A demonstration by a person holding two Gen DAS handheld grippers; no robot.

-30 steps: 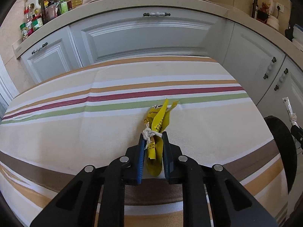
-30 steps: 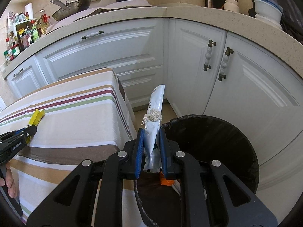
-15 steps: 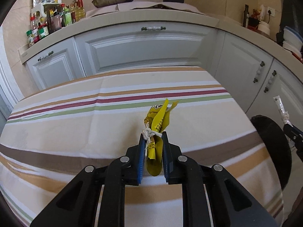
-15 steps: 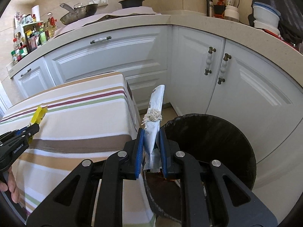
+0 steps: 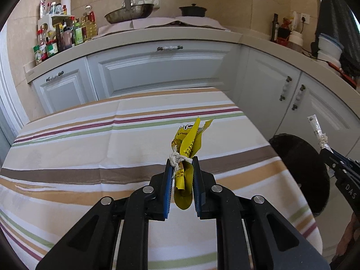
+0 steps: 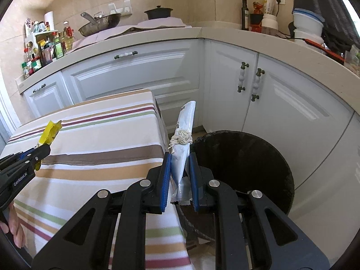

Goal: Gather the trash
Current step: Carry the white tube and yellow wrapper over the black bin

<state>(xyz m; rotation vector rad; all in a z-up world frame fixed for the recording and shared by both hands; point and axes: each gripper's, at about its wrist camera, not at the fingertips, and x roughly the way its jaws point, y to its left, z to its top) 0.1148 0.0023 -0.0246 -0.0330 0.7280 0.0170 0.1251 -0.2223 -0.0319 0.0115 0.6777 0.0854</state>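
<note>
My left gripper (image 5: pixel 181 164) is shut on a crumpled yellow wrapper (image 5: pixel 188 144) tied with white string, held above the striped tablecloth (image 5: pixel 90 148). It also shows in the right wrist view (image 6: pixel 41 150) with the yellow wrapper (image 6: pixel 50 131). My right gripper (image 6: pixel 178 157) is shut on a white wrapper (image 6: pixel 183 132) tied with string, held at the left rim of the black trash bin (image 6: pixel 247 164). In the left wrist view the right gripper (image 5: pixel 327 151), its white wrapper (image 5: pixel 316 126) and the bin (image 5: pixel 301 166) sit at the far right.
White kitchen cabinets (image 6: pixel 139 74) and a counter (image 5: pixel 157 36) with a wok, a pot and bottles stand behind the table. The bin stands on the floor between the table's right edge (image 6: pixel 160 135) and the corner cabinets (image 6: pixel 281 103).
Both grippers have risen and pulled back from the cabinets, each still holding its wrapper. More of the counter and the table's near side has come into view.
</note>
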